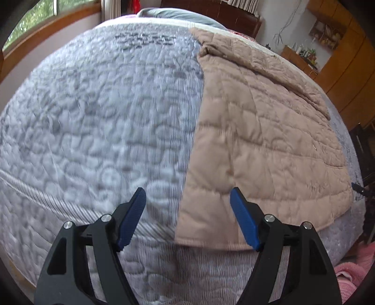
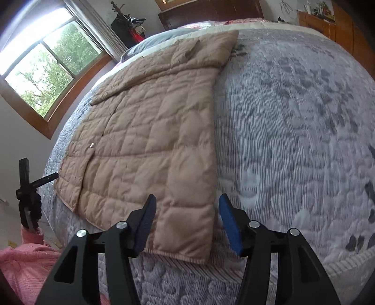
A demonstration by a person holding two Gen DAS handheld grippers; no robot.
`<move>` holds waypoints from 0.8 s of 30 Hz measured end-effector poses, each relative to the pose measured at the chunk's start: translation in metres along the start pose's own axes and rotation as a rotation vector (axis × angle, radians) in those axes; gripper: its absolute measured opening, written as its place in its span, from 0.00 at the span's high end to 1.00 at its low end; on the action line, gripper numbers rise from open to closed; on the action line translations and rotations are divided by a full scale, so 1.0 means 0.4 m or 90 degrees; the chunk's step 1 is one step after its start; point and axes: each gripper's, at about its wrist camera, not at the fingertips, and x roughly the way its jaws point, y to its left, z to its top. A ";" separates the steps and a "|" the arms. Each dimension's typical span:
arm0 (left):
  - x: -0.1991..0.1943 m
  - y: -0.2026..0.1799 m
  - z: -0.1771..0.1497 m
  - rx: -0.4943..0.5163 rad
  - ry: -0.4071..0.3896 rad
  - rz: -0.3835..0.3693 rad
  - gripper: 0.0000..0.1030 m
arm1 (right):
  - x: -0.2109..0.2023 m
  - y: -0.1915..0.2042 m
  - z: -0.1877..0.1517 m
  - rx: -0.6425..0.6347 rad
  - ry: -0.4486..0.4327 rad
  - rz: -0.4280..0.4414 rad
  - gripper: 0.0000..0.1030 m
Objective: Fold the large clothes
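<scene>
A beige quilted jacket (image 1: 264, 145) lies flat on the bed, folded into a long rectangle, with a sleeve laid across its far end. It also shows in the right wrist view (image 2: 150, 140). My left gripper (image 1: 187, 197) is open, hovering just above the jacket's near left corner, holding nothing. My right gripper (image 2: 186, 201) is open above the jacket's near right corner, holding nothing. The other gripper (image 2: 29, 187) shows at the left edge of the right wrist view.
The bed is covered by a grey-white patterned quilt (image 1: 93, 131), also seen in the right wrist view (image 2: 293, 131). A window (image 2: 44, 70) is on one side, wooden cabinets (image 1: 346, 77) on the other. A dark headboard (image 2: 211, 11) stands at the far end. A pink sleeve (image 2: 21, 260) is near.
</scene>
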 end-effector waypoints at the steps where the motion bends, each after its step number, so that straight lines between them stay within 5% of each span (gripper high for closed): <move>1: 0.005 -0.002 -0.007 -0.002 0.002 -0.011 0.28 | 0.004 -0.002 -0.004 0.002 0.003 0.006 0.46; 9: 0.025 -0.044 -0.027 0.015 0.010 -0.034 0.37 | 0.037 0.004 -0.040 -0.004 0.015 0.017 0.50; 14: 0.022 -0.044 -0.028 0.008 0.001 -0.049 0.70 | 0.045 0.018 -0.047 -0.013 0.009 0.025 0.81; 17: 0.014 -0.041 -0.031 0.003 -0.008 -0.059 0.86 | 0.040 0.029 -0.049 -0.017 -0.003 0.029 0.87; 24: -0.046 -0.023 -0.055 -0.018 -0.037 -0.092 0.91 | -0.024 0.036 -0.072 -0.037 -0.032 0.043 0.88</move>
